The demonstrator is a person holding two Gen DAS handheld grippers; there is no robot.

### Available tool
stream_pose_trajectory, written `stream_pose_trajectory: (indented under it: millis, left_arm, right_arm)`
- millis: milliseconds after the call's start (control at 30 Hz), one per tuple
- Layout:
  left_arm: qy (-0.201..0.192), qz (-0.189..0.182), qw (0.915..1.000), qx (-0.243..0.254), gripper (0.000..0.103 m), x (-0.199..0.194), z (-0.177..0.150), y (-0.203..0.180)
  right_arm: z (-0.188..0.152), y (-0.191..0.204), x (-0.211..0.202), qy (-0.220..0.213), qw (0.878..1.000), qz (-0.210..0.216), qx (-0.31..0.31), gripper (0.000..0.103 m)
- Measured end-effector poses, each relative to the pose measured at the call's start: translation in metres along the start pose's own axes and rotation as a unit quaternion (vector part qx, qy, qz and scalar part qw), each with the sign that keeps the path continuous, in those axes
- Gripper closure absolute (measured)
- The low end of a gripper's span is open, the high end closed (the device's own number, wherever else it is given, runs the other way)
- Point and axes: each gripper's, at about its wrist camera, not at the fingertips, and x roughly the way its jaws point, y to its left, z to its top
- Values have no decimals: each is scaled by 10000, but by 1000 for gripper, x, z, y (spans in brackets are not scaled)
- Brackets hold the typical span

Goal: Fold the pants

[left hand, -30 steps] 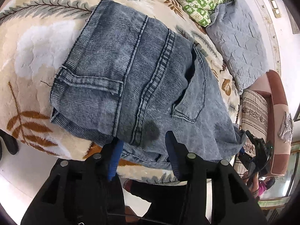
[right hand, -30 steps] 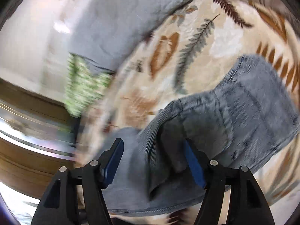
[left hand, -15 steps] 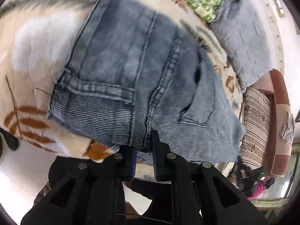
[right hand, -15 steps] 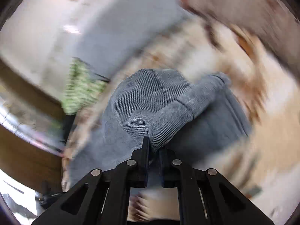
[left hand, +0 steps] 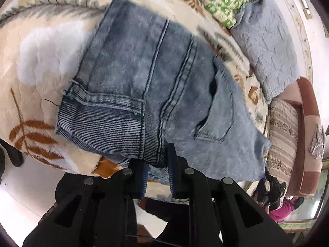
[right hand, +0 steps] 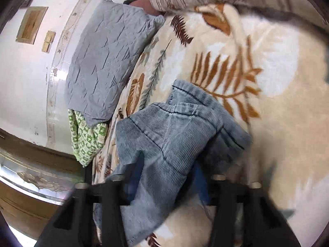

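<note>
A: Where are the jeans point(left hand: 148, 78) lying?

B: On the leaf-print blanket point(left hand: 41, 47), at its near edge. Thick, floppy denim is judged; seams are gripped best.

A: The grippers?

B: The left gripper point(left hand: 157, 164) is clamped on the hem seam; the right gripper point(right hand: 166, 177), in blur, is seen with its fingers apart around a bunched fold.

The pants point(left hand: 156, 94) clamped in the left gripper point(left hand: 157, 171) are faded blue denim, ribbed and matt; the blanket point(left hand: 41, 61) under them is plush fleece; beyond lies a crinkled quilted grey pillow point(left hand: 265, 47); the gripper's fingers point(left hand: 174, 170) are matt black plastic.
</note>
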Motion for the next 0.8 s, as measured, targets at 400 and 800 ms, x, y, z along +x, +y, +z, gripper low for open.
stream_pose_trajectory:
  millis: [400, 800]
  left_arm:
    - [243, 86, 9997, -14, 86, 10, -2, 7]
    - [-365, -453, 9974, 434, 81, -66, 4, 20]
  right_arm:
    - [-24, -32, -22, -123, 9954, -817, -483, 85]
    - [9, 11, -69, -615, 9903, -732, -1006, 62]
